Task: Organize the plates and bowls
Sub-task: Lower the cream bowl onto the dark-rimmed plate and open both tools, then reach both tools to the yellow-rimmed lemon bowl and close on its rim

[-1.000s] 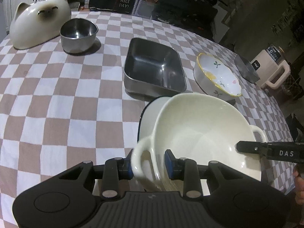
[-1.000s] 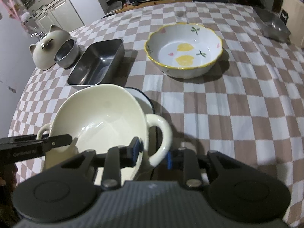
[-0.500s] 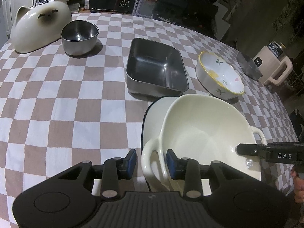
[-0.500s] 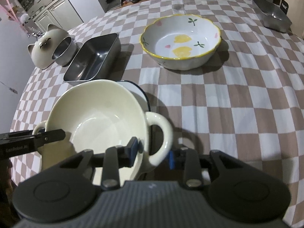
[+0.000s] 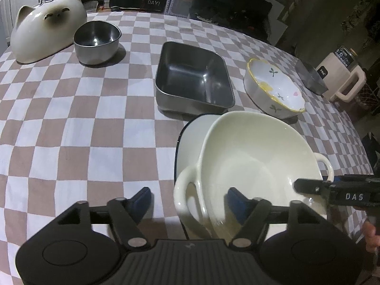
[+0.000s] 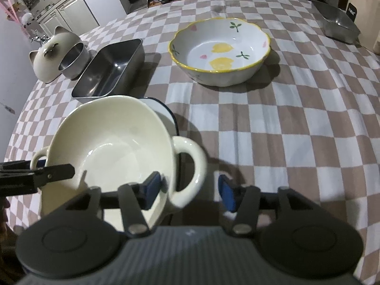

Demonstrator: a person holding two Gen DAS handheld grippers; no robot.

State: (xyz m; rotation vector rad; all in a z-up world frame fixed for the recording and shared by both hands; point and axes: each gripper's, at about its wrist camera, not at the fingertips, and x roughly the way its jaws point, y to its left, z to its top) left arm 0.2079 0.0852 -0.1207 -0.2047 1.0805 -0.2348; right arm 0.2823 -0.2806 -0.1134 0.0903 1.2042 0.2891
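Now, left wrist view: left gripper [image 5: 188, 200] spread wide, pads flanking one handle of the cream two-handled bowl [image 5: 249, 156] without gripping; bowl sits on a dark-rimmed white plate [image 5: 190, 137], just in front of the steel rectangular pan [image 5: 193, 84]. Right wrist view: right gripper [image 6: 190, 190] likewise wide open around the bowl's other handle [image 6: 190, 163]; lemon-patterned bowl [image 6: 219, 51] beyond, well apart on the checkered tablecloth [image 6: 296, 118].

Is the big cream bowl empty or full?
Empty. The cream bowl shows only its bare glossy inside, with nothing lying in it.
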